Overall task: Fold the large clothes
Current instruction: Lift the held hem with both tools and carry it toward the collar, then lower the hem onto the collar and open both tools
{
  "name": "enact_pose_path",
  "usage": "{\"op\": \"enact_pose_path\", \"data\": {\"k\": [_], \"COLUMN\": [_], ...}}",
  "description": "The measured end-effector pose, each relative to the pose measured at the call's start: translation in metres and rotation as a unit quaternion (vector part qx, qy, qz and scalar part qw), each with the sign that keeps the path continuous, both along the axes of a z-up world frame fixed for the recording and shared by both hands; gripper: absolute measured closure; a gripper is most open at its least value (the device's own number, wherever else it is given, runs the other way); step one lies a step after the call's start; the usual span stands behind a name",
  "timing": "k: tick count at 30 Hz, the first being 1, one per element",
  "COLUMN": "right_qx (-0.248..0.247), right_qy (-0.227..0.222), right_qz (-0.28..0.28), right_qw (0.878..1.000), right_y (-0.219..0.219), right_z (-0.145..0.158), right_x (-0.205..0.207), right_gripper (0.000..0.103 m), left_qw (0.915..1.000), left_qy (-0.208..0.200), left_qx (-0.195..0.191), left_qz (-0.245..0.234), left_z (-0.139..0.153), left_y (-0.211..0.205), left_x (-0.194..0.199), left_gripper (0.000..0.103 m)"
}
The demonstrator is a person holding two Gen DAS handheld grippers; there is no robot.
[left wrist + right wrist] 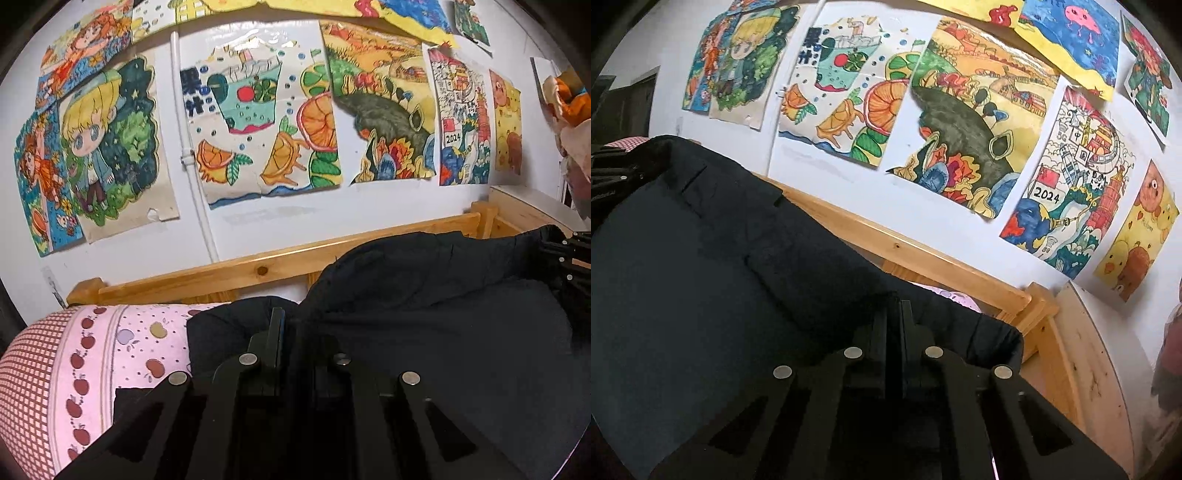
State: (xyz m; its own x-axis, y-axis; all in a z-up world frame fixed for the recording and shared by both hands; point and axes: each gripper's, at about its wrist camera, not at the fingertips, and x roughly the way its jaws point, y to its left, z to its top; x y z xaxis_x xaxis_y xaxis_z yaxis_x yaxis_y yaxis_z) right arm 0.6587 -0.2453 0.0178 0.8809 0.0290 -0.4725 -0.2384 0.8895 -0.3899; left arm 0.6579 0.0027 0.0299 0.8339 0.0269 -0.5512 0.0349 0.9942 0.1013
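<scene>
Both claws are pinching the same dark garment (443, 325), which hangs lifted above the bed (110, 354) in front of the wooden rail (258, 266): the left claw (286, 325) has its fingers pressed together on a fold of cloth at 6 o'clock in its own view, and the right claw (895, 321) likewise grips the top edge near the garment's corner. To do this step well, I judge the two grips should stay level and pull gently apart, so the edge between them is taut before it is laid down. The held edge, the garment's long axis here, runs toward 2 o'clock in the left view; the rest hangs below, hidden.
</scene>
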Motion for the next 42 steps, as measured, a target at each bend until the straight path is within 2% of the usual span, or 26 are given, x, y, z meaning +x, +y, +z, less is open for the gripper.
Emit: {"op": "enact_pose_path", "data": {"k": [8,13,19,25,26,28,30,31,33,34,35,37,39,42], "right_qx": [0.001,-0.003,-0.006,0.002,0.004,0.01,0.018,0.029,0.045,0.052,0.066,0.084,0.099,0.114], "right_qy": [0.002,0.022,0.033,0.008,0.004,-0.013,-0.027,-0.036,-0.043,-0.045,-0.046,-0.043,-0.039,-0.017], "right_qz": [-0.011,-0.016,-0.016,-0.018,-0.018,-0.021,-0.022,-0.02,-0.02,-0.019,-0.014,-0.003,0.015,0.043], "right_qw": [1.0,1.0,0.999,1.0,1.0,1.0,0.999,0.999,0.998,0.997,0.997,0.995,0.994,0.992], "right_y": [0.003,0.007,0.01,0.007,0.006,0.004,0.002,0.0,-0.003,-0.005,-0.006,-0.007,-0.006,-0.003], "right_z": [-0.016,-0.034,-0.05,-0.046,-0.043,-0.038,-0.031,-0.025,-0.016,-0.012,-0.006,0.001,0.004,0.002], "right_x": [0.022,0.039,0.049,0.038,0.037,0.029,0.022,0.016,0.006,0.002,-0.006,-0.017,-0.031,-0.052], "right_gripper": [0.098,0.098,0.098,0.095,0.092,0.078,0.05,0.045,0.043,0.043,0.041,0.032,0.025,0.023], "left_qw": [0.9995,0.9985,0.998,0.9977,0.9976,0.9972,0.9967,0.9966,0.9958,0.9954,0.9947,0.9895,0.9874,0.9876], "left_qy": [0.018,0.037,0.048,0.046,0.046,0.045,0.041,0.039,0.03,0.019,-0.002,-0.058,-0.061,-0.052], "left_qx": [-0.024,-0.037,-0.039,-0.046,-0.049,-0.058,-0.068,-0.072,-0.086,-0.094,-0.103,-0.13,-0.144,-0.148], "left_qz": [-0.01,-0.013,-0.013,-0.018,-0.019,-0.018,-0.015,-0.012,-0.008,-0.005,0.002,0.021,0.022,0.009], "left_z": [-0.019,-0.034,-0.047,-0.052,-0.052,-0.05,-0.047,-0.046,-0.04,-0.037,-0.032,-0.02,-0.013,-0.011], "left_y": [0.007,0.01,0.008,0.009,0.01,0.012,0.014,0.016,0.02,0.022,0.025,0.032,0.035,0.033], "left_x": [0.018,0.028,0.035,0.033,0.032,0.03,0.026,0.024,0.018,0.012,0.005,-0.018,-0.028,-0.04], "left_gripper": [0.093,0.09,0.088,0.086,0.085,0.083,0.081,0.077,0.06,0.028,0.003,0.0,0.0,0.0]}}
